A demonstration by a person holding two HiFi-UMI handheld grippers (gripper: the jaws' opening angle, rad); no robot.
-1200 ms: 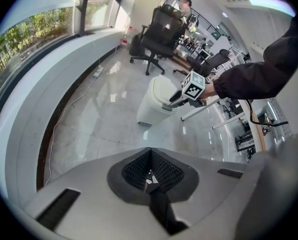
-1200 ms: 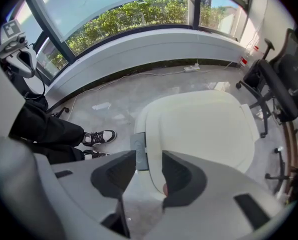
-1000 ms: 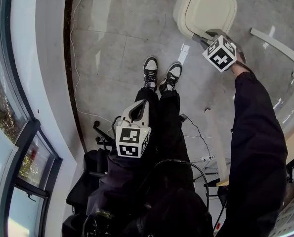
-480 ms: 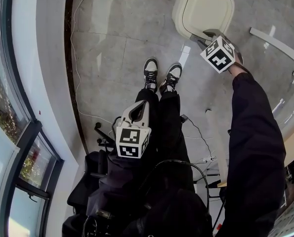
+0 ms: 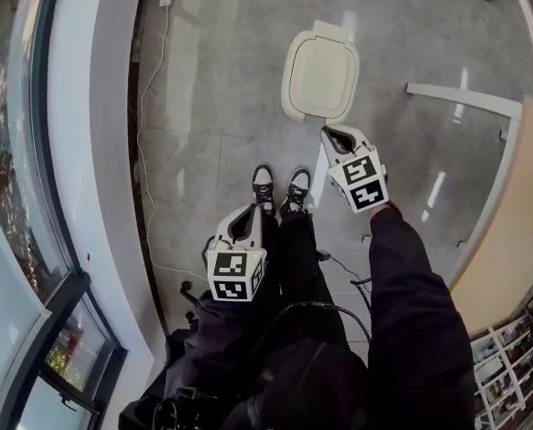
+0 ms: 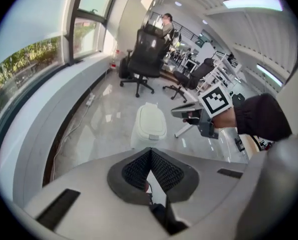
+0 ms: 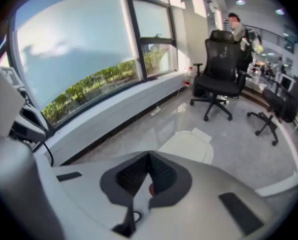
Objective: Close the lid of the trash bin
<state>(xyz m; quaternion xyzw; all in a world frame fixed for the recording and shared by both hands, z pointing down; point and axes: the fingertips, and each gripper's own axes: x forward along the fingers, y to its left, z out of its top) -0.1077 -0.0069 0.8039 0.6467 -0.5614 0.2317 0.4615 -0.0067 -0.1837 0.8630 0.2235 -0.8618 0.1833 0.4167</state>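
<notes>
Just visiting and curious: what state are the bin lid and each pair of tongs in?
Trash bin lid: closed, lying flat on the bin.
Left tongs: shut, nothing between them.
Right tongs: just closed, now shut, nothing between them.

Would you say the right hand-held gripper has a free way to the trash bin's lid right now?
Probably yes: the right hand-held gripper, jaws shut and empty, hangs near the closed lid, with only open floor between them.
</notes>
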